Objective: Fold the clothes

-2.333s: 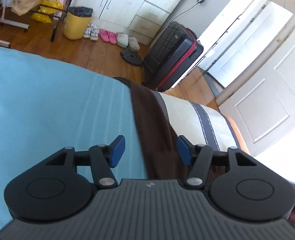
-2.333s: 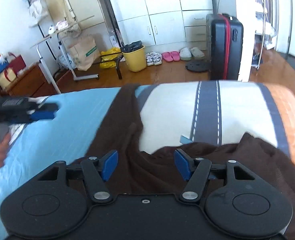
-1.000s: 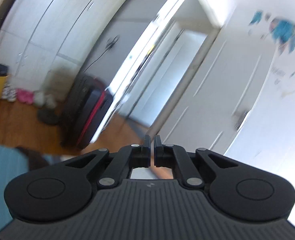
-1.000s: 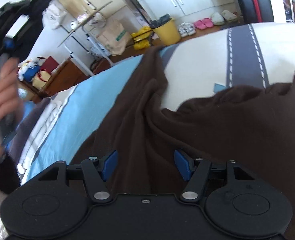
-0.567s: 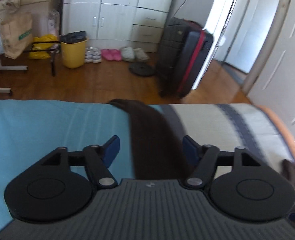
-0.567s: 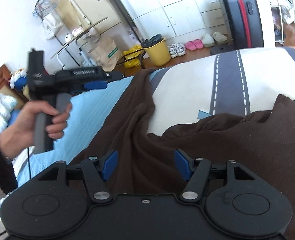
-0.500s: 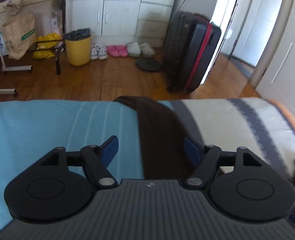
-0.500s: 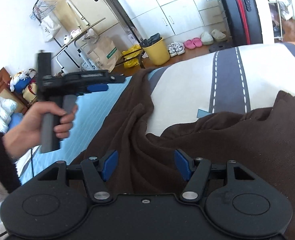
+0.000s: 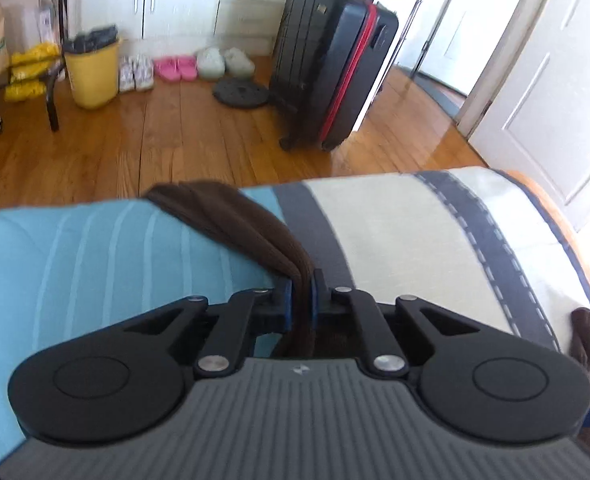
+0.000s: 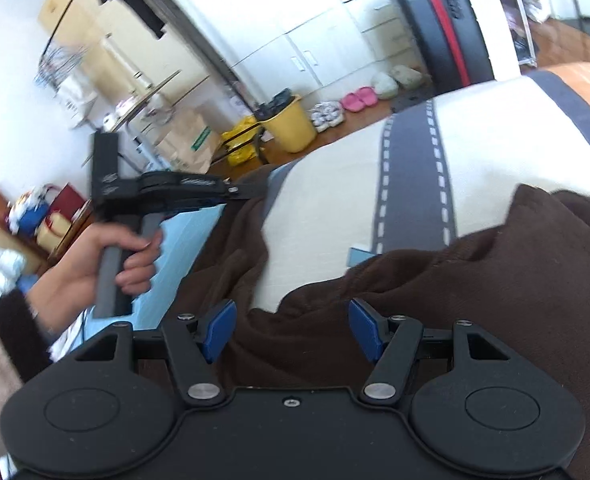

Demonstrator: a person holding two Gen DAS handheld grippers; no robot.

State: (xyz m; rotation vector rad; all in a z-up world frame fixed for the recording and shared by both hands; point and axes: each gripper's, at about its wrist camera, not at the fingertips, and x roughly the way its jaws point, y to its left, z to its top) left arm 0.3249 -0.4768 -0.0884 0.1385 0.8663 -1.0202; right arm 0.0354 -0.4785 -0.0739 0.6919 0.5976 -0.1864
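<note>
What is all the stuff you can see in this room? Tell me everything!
brown garment: one, dark brown, spread on the bed
bed cover: one, blue, cream and grey stripes
suitcase: one, black with red band, standing on the floor
bucket: one, yellow, by the cupboards
slippers: pink pair, on the floor
weight plate: one, black, beside the suitcase
paper bag: one, brown
left gripper: fingers pinching a brown fold
right gripper: fingers apart over the garment
left hand: holding its handle
</note>
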